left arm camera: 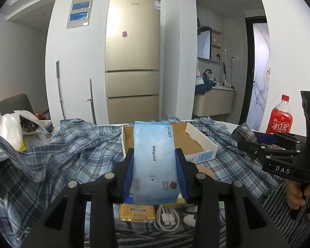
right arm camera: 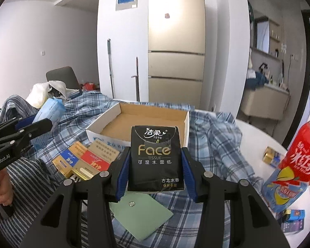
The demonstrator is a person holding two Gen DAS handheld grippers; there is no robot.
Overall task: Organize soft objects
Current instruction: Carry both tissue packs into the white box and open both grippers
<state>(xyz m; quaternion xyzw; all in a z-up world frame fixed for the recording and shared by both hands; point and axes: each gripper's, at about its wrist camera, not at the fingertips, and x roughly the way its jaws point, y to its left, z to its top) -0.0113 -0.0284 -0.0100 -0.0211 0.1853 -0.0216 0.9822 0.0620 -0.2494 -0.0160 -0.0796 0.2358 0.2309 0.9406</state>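
Observation:
My left gripper point(left arm camera: 155, 157) is shut on a light blue Babycare wet-wipe pack point(left arm camera: 154, 161) and holds it above the table, just in front of the open cardboard box point(left arm camera: 200, 142). My right gripper point(right arm camera: 155, 159) is shut on a black Face tissue pack point(right arm camera: 156, 159), held in front of the same box point(right arm camera: 153, 119), which looks empty. The left gripper with the blue pack point(right arm camera: 49, 111) shows at the left of the right wrist view. The right gripper point(left arm camera: 258, 144) shows at the right of the left wrist view.
A blue plaid cloth point(left arm camera: 72, 150) covers the table. Yellow and red flat packs point(right arm camera: 82, 161), a green card point(right arm camera: 142, 217), a white cable point(left arm camera: 167, 219), a red drink bottle point(right arm camera: 295, 165), a small can point(right arm camera: 272, 157) and a white bag point(left arm camera: 8, 130) lie around.

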